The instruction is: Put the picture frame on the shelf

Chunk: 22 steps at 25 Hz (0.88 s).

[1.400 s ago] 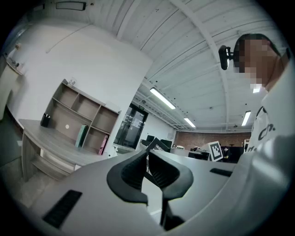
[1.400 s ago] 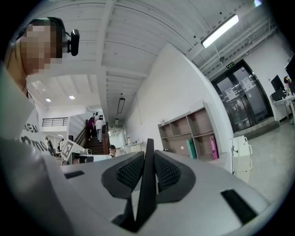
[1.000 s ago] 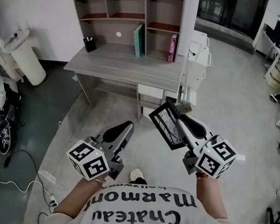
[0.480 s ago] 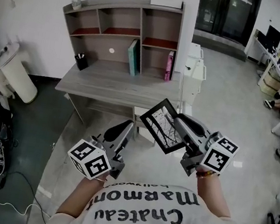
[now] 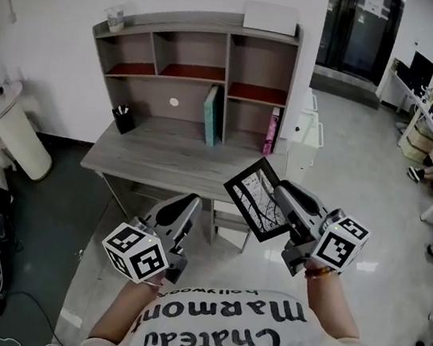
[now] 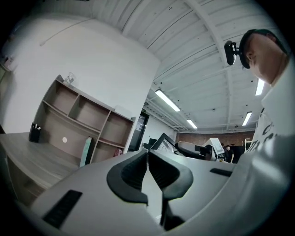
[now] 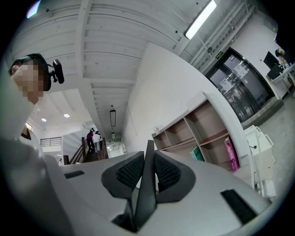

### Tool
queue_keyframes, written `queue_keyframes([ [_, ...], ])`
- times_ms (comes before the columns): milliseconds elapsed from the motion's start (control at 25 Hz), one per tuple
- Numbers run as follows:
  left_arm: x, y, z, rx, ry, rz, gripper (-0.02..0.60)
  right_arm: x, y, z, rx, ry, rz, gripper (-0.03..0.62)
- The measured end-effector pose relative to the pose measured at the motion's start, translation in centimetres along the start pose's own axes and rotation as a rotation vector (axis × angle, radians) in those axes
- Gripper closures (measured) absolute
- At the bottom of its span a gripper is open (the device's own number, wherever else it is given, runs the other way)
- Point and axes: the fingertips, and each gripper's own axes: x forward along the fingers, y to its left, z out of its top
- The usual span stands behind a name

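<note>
Presently, we hold the right hand-held gripper (image 5: 281,192) at centre right of the head view, its jaws clamped on the picture frame (image 5: 257,199). In the right gripper view, the frame's thin dark edge stands between the two pads (image 7: 130,169), and both press against it. The frame is carried in the air, tilted, at the centre of the head view. It lies lower in the picture than the shelf (image 5: 199,45) and does not touch it.

We hold the left hand-held gripper (image 5: 186,204) at lower centre left, its jaws together with nothing between them.

The shelf stands on the surface (image 5: 154,159) at upper centre. A teal book (image 5: 211,115) and a pink book (image 5: 271,130) stand upright in its lower openings. A dark pen cup (image 5: 123,120) sits toward the left of the surface.
</note>
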Motion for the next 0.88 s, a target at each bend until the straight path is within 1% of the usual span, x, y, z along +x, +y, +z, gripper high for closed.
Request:
queue_keyframes([
  [80,0.0,0.7,-0.7,-0.022,0.017,-0.005,0.554,0.9,-1.0,-1.0,0.038,0.021,-0.009,0.517],
  [200,-0.7,1.3,-1.5,-0.096,-0.011,-0.029,0.554,2.2,-2.3,-2.9,0.109,0.061,-0.020,0.517],
  [240,-1.1,1.7,-1.9,-0.126,-0.019,-0.021,0.554,2.7,-2.6,-3.5,0.132,0.079,-0.022,0.517],
  [320,-2.1,3.4,-2.8,-0.174,-0.023,0.021,0.554,4.4,-3.2,-4.7,0.175,0.114,-0.023,0.517],
  [400,-3.0,5.6,-3.2,-0.201,-0.021,0.070,0.555,6.7,-3.7,-5.5,0.194,0.140,-0.022,0.517],
  [520,-4.3,7.0,-3.4,-0.202,-0.028,0.136,0.555,8.7,-4.4,-6.1,0.192,0.161,-0.012,0.517],
  [600,-5.1,7.2,-3.2,-0.186,-0.059,0.163,0.555,9.3,-4.9,-6.4,0.200,0.159,-0.001,0.517],
  [680,-5.8,8.0,-2.8,-0.176,-0.083,0.187,0.555,10.3,-5.5,-6.7,0.229,0.152,0.013,0.517],
  [880,-6.3,12.2,-1.6,-0.146,-0.089,0.256,0.555,15.6,-7.1,-6.9,0.325,0.131,0.068,0.517],
])
